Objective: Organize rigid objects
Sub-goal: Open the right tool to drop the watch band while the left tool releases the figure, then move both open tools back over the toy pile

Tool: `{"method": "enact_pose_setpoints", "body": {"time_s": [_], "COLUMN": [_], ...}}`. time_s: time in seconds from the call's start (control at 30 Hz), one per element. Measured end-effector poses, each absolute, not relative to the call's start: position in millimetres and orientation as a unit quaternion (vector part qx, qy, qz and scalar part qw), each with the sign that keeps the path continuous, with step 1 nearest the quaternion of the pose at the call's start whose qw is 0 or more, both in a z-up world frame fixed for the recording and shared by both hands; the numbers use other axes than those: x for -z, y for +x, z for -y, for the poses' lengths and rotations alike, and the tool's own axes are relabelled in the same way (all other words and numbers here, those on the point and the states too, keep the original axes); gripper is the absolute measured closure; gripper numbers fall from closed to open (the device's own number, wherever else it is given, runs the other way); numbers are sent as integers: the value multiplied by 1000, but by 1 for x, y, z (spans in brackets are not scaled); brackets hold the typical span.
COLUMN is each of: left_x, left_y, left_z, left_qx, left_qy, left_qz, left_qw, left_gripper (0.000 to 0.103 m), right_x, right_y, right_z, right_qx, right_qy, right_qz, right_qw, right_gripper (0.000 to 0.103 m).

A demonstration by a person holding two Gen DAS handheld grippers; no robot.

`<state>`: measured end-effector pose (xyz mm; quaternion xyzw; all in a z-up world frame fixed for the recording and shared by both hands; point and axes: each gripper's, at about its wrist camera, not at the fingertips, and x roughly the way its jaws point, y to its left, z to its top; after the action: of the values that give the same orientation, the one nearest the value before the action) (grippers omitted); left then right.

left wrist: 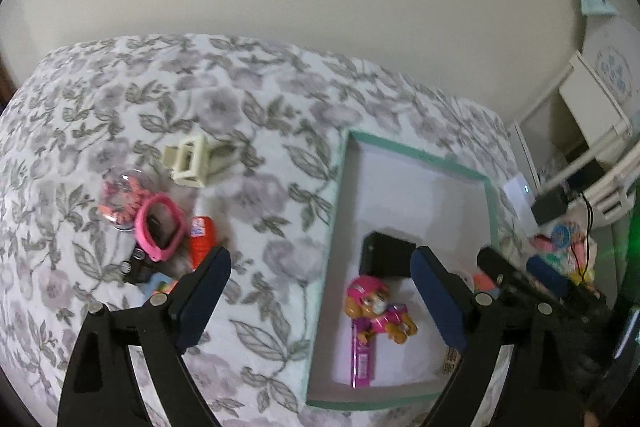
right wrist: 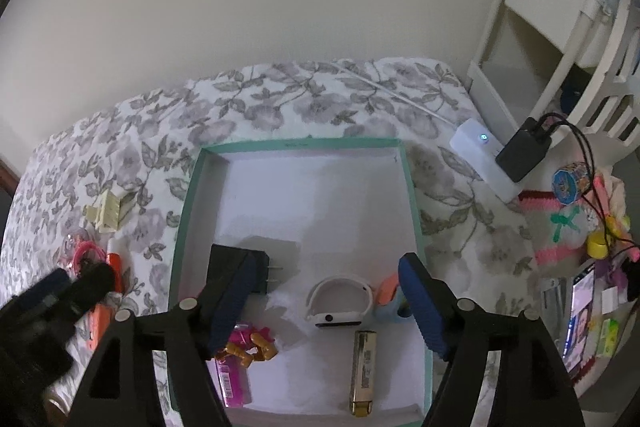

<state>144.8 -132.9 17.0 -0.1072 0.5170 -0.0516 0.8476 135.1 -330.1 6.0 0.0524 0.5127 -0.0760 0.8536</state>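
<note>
A shallow green-rimmed box [right wrist: 191,195] lies on the floral bedspread. In it are a black charger [right wrist: 262,267], a white smartwatch [right wrist: 340,301], a gold bar [right wrist: 363,367], a pink puppy toy dispenser [left wrist: 374,311] and an orange-and-blue piece [right wrist: 390,301]. My right gripper [right wrist: 328,303] is open and empty above the box. My left gripper [left wrist: 322,301] is open and empty over the box's left edge [left wrist: 326,247]. Left of the box lie a cream clip [left wrist: 192,165], a pink band [left wrist: 160,227], a clear ball [left wrist: 120,199] and an orange tube [left wrist: 200,239].
A white power strip [right wrist: 486,157] with a black adapter [right wrist: 522,155] sits at the bed's right edge. White furniture [right wrist: 560,39] stands at the right. Toys, a tape roll and a phone [right wrist: 580,311] clutter the right side. A plain wall is behind.
</note>
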Motion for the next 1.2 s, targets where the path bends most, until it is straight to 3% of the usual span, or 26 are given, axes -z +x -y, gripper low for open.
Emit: {"method": "enact_pose_setpoints", "body": {"time_s": [0.3, 0.53, 1.2], "left_x": [-25, -35, -31], "left_y": [149, 149, 134], "left_z": [105, 88, -31], "left_qx": [13, -19, -130], "left_qy": [-107, -64, -121], "left_qz": [-491, -471, -444], "left_qw": [864, 879, 878], "left_gripper": [11, 11, 5], "right_x": [-1, -1, 4], "right_y": [137, 138, 149], "right_z": [322, 314, 192], "right_qx": [67, 56, -52], "right_qy": [40, 35, -33], "right_qz": [-505, -495, -486], "right_qw": [859, 867, 872], "right_gripper": [1, 0, 0]}}
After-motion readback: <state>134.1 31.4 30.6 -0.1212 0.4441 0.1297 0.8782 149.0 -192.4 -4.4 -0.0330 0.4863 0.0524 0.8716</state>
